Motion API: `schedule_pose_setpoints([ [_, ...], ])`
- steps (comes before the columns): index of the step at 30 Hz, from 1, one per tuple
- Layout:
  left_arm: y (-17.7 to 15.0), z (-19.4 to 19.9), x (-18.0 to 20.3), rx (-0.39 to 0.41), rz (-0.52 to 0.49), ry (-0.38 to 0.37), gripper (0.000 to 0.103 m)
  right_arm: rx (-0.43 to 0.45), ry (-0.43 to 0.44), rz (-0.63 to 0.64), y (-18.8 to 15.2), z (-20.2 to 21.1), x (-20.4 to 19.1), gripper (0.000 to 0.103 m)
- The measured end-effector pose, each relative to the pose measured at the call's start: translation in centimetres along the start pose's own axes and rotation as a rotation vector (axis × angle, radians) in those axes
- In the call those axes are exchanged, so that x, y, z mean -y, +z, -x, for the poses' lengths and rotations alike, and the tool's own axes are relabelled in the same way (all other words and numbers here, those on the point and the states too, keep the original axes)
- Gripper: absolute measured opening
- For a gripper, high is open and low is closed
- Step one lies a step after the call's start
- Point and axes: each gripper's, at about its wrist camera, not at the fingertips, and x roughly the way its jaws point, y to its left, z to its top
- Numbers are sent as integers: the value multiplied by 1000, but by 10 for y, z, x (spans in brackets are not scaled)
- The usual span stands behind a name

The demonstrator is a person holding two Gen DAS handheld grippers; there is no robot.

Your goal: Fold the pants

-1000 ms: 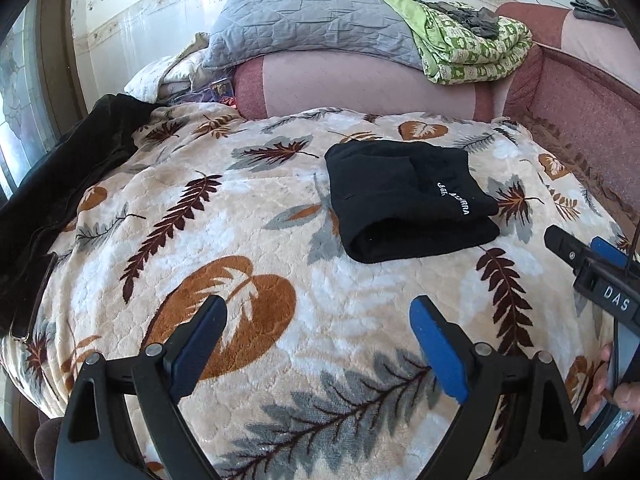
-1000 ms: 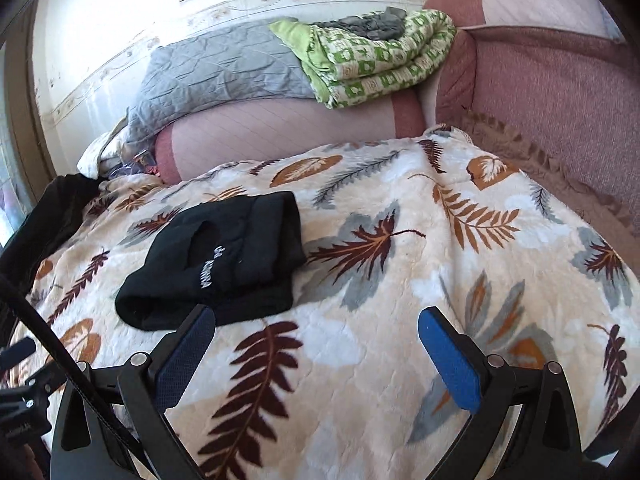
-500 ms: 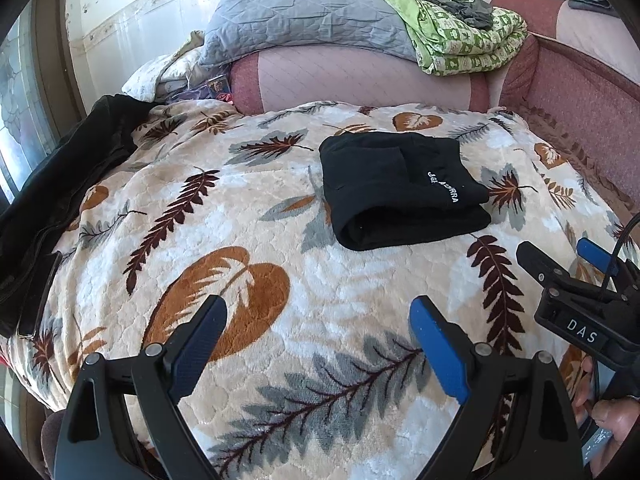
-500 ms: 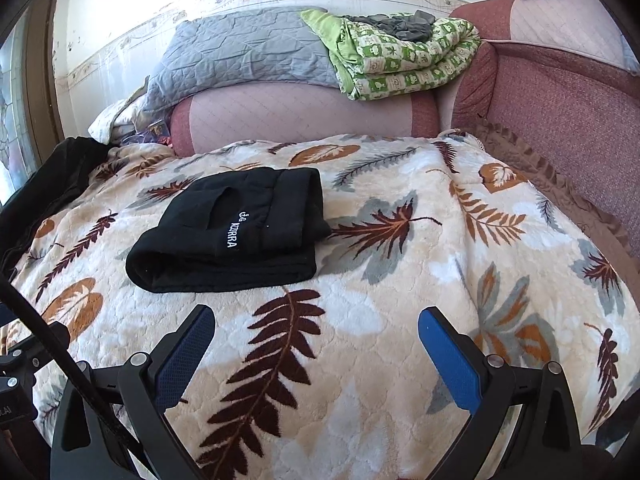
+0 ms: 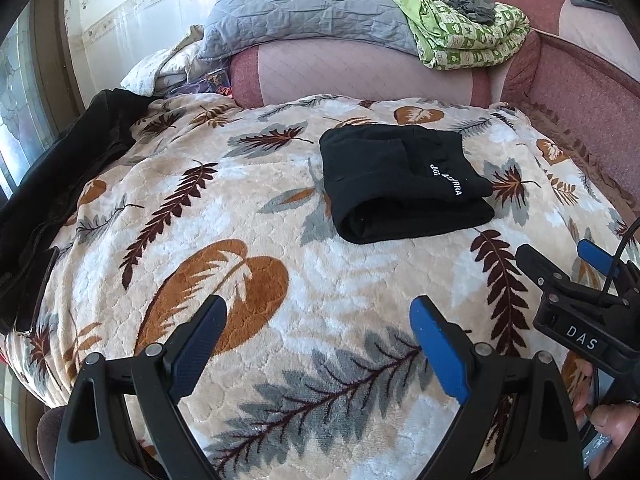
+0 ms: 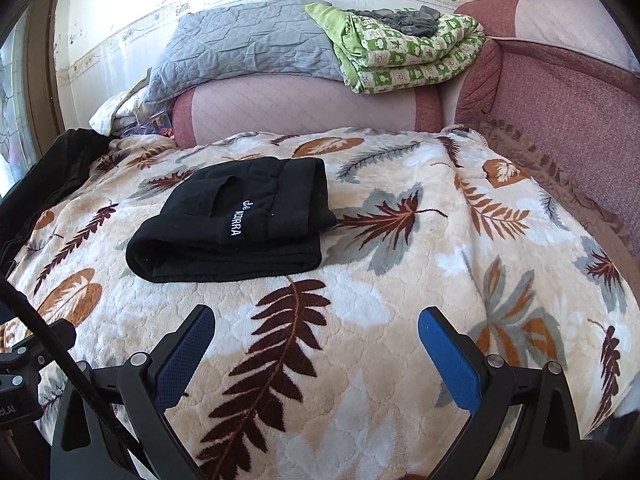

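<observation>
Well ahead of both wide-spread, empty tongs point(image 5: 316, 322) point(image 6: 316, 330), the folded pants point(image 5: 400, 184) lie untouched.

- Black pants point(image 5: 404, 184), folded into a compact, thick rectangle with white lettering on the top layer.
- They lie flat on the bed, toward one o'clock in the left wrist view, eleven o'clock in the right.

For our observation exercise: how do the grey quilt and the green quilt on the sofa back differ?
The grey quilt is plain and lies spread out; the green quilt is patterned and folded into a thick bundle. Dark clothing lies on the green one, nothing on the grey. Both rest along the sofa back.
</observation>
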Motion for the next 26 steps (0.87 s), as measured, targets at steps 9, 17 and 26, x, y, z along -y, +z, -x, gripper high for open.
schedule_pose_setpoints([
  [9, 9, 82, -11, 450, 72, 224, 103, 21, -1, 16, 0, 4, -4, 103],
  [17, 34, 87, -8, 331, 62, 124, 103, 69, 9, 33, 2, 13, -9, 103],
  [26, 13, 47, -9, 128, 87, 117, 103, 63, 14, 26, 2, 13, -9, 103],
])
